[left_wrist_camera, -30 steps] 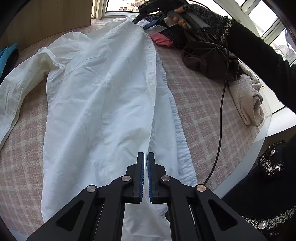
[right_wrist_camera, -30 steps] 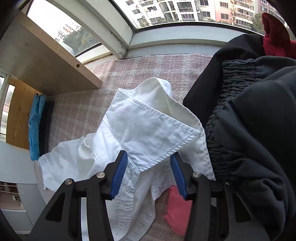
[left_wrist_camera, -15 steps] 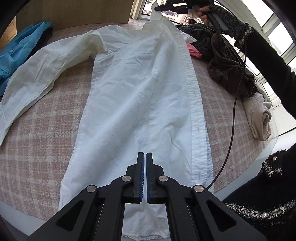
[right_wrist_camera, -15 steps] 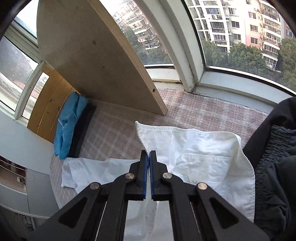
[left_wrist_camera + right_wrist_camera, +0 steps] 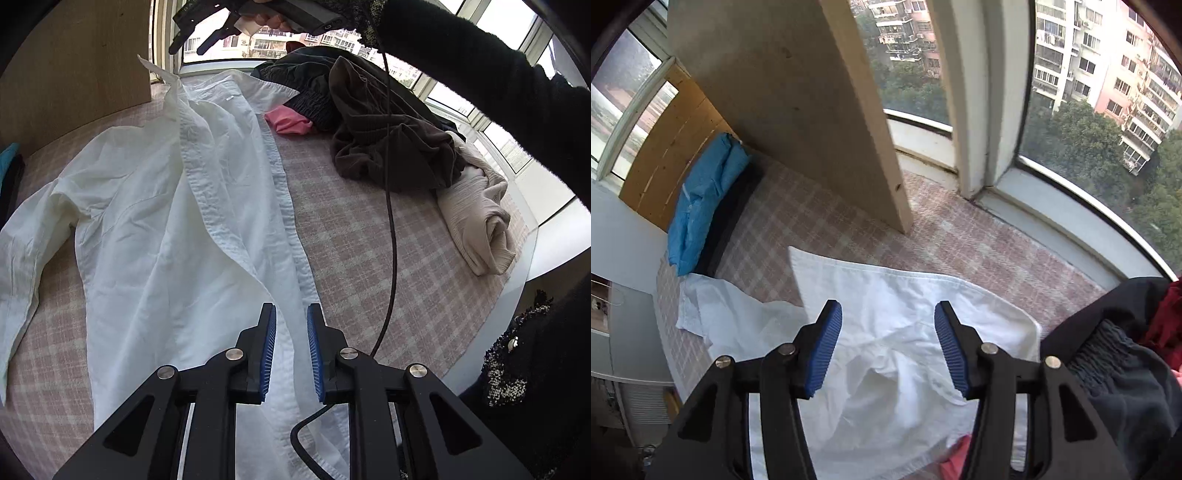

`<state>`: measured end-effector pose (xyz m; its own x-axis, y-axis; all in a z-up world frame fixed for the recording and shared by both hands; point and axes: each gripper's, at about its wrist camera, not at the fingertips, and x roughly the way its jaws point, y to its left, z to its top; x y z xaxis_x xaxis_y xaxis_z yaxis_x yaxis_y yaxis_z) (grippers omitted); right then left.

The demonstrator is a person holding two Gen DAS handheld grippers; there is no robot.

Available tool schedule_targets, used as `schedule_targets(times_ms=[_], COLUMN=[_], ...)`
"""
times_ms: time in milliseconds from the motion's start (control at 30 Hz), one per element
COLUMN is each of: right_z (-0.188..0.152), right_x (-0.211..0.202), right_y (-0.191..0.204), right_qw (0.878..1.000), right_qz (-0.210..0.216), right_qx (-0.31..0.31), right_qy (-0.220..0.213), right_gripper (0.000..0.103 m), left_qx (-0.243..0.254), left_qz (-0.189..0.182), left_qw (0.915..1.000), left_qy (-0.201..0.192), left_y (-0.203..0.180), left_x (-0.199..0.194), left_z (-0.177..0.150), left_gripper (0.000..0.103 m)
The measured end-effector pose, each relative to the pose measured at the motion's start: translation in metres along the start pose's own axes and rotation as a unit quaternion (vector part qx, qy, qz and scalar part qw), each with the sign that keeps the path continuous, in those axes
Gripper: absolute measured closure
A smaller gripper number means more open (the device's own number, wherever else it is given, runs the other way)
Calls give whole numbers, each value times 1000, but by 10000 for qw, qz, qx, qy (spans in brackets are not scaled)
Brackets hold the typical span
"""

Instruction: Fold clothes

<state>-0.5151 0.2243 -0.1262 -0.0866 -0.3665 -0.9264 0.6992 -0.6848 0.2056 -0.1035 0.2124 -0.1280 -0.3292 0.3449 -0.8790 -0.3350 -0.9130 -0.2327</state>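
We have the white shirt (image 5: 155,229) spread lengthwise on the checked mat (image 5: 369,251), collar toward the window edge, hem toward the near edge, one sleeve trailing to the left edge. Our left gripper (image 5: 290,350) hangs over the hem end with its jaws narrowly apart and nothing between them; our right gripper (image 5: 886,343) hovers above the collar (image 5: 886,284) with its jaws wide and empty.

To do this step well, we judge that the front plackets should lie straight and overlapping before any fold, so we ought to flatten the raised ridge of cloth along the middle, then grip collar corner and hem corner on the same side and carry them across together. The pile of dark clothes (image 5: 376,122) touches the shirt near the collar, and we should keep the cable (image 5: 389,221) off the cloth.

Half a second ago both grippers were clamped on the shirt and holding it taut; now both have let go, and the fabric has slackened and rumpled.
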Motion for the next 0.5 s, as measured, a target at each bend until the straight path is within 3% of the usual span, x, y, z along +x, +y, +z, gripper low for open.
schedule_targets(times_ms=[67, 200, 300, 400, 500], right_z=[-12, -36, -40, -38, -39], right_x=[4, 22, 33, 41, 49], right_y=[-18, -44, -43, -42, -30], right_qw=[9991, 9987, 9983, 9972, 9944], right_qz=[-334, -44, -107, 405, 769], right_qx=[-200, -96, -278, -91, -186], right_qy=[194, 505, 502, 620, 704], right_gripper=[51, 59, 59, 58, 58], left_qx=[21, -207, -295, -187, 48], left_qz=[99, 331, 478, 837, 997], left_qw=[9999, 9991, 9984, 9963, 9944], left_qy=[-9, -177, -118, 69, 343], left_y=[10, 47, 73, 86, 95], left_x=[7, 20, 40, 74, 111], left_z=[21, 82, 137, 183, 202], left_gripper=[85, 61, 55, 50, 53])
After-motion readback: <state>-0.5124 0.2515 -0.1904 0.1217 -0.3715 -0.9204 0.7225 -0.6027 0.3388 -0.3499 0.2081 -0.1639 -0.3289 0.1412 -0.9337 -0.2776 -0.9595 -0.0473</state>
